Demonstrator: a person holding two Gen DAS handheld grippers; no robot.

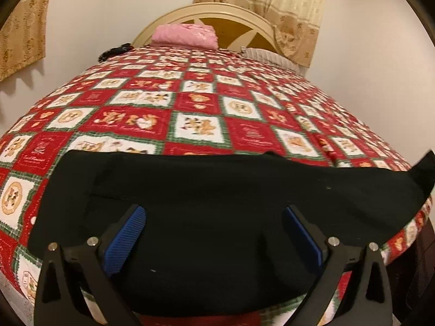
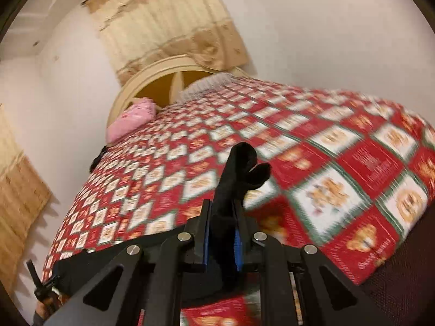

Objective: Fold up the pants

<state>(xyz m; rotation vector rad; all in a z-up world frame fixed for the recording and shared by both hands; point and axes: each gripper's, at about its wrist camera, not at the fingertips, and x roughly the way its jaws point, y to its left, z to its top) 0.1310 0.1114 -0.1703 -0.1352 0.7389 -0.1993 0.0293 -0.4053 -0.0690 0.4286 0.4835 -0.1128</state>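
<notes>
two grippers on black pants (image 1: 206, 190) – right gripper (image 2: 221, 231) pinches a bunched end, left gripper (image 1: 214, 231) gapes empty over cloth lying crosswise – left nearer.

Left hand-held gripper (image 1: 214, 233): black linkage arms, silver screws, blue ribbed pads.
Right hand-held gripper (image 2: 221, 233): same build.

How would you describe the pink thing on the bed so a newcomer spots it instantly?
Start at the bed with the red, white and green checkered quilt and follow it to the cream arched headboard at the far end. Lying there against the headboard is the pink folded bundle. It is the only pink item; the striped pillow beside it is pale.
</notes>
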